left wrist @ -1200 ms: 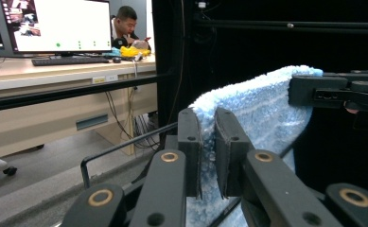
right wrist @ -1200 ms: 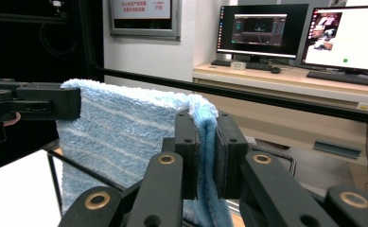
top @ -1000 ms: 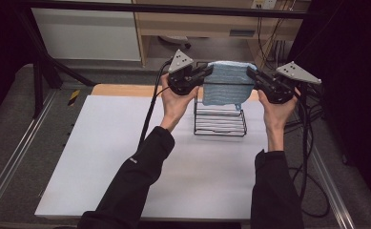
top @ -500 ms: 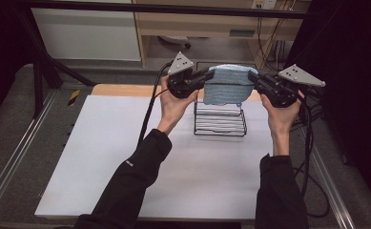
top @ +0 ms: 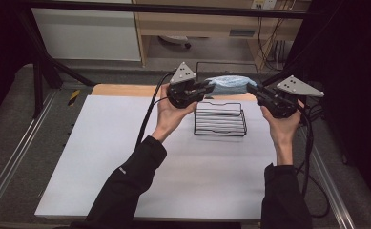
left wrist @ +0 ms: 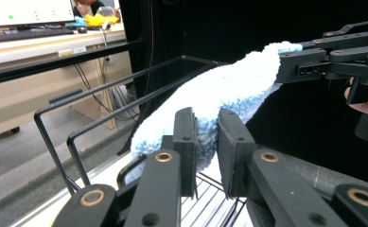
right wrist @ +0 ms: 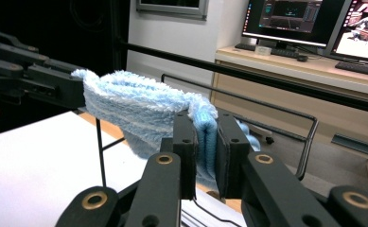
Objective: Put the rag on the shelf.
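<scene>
Nearest the bottom edge of the high view, two dark sleeves are seen rising over the white table point(top: 126, 157), each forearm ending in a hand wrapped around a gripper body; the left gripper point(top: 207, 87) is carried at the left of a black wire rack point(top: 220, 119), and the right gripper point(top: 251, 88) at its right, both raised above the table and turned inward toward each other; a grey three-cornered plate is borne on top of each, and black cables are trailed from them down along the forearms; between the two grippers a light blue towel point(top: 231, 84) is stretched, held off the table above the far part of the wire rack; in the left gripper view the jaws of the left gripper point(left wrist: 207, 142) are seen on either side of one end of the light blue towel point(left wrist: 229, 90), having just been opening a little with the fluffy cloth gripped between the pads; in the right gripper view the jaws of the right gripper point(right wrist: 205, 146) are clamped on the folded opposite end of the light blue towel point(right wrist: 139, 109); farther off, beyond the table's wooden far edge, a desk with monitors is visible against a dark surround.
</scene>
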`<move>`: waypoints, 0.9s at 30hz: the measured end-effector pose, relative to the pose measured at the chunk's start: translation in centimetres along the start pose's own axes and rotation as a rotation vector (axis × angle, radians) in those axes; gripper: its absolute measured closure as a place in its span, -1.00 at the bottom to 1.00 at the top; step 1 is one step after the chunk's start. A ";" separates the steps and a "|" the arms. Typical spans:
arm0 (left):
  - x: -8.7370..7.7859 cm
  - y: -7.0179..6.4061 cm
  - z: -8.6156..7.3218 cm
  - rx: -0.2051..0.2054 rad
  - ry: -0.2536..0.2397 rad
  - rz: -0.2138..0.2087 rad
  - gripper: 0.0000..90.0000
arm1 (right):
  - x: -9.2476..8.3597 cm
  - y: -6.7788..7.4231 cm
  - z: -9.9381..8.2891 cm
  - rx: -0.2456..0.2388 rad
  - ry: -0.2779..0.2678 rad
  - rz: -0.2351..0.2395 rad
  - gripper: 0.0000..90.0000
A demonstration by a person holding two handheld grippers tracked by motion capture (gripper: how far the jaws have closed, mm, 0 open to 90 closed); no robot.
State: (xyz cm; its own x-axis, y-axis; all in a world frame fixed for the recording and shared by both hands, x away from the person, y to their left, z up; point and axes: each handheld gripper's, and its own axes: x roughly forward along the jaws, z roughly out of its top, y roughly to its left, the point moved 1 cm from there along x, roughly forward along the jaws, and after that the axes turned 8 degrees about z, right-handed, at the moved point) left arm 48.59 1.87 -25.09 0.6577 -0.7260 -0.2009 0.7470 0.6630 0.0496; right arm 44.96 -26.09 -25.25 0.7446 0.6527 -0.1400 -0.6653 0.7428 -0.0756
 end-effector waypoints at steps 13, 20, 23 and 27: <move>-1.7 1.4 3.2 -0.157 0.022 0.004 0.68 | -0.1 -0.4 -1.2 0.013 -0.015 0.040 0.81; -0.3 1.3 3.1 -0.154 0.130 -0.012 0.96 | -0.1 -0.4 -1.4 -0.002 -0.015 0.056 0.80; -0.1 0.8 2.4 -0.131 0.157 -0.036 0.99 | -0.2 -0.4 -1.4 -0.009 -0.008 0.056 0.79; 0.2 0.5 1.5 -0.097 0.192 -0.043 0.99 | -0.2 -0.3 -1.4 -0.003 0.003 0.057 0.72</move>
State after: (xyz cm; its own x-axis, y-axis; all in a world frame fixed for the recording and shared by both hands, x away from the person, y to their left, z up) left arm 49.24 1.79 -23.62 0.5875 -0.7122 -0.3843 0.7551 0.6532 -0.0560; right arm 44.92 -26.69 -26.54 0.7051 0.6937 -0.1470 -0.7070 0.7037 -0.0704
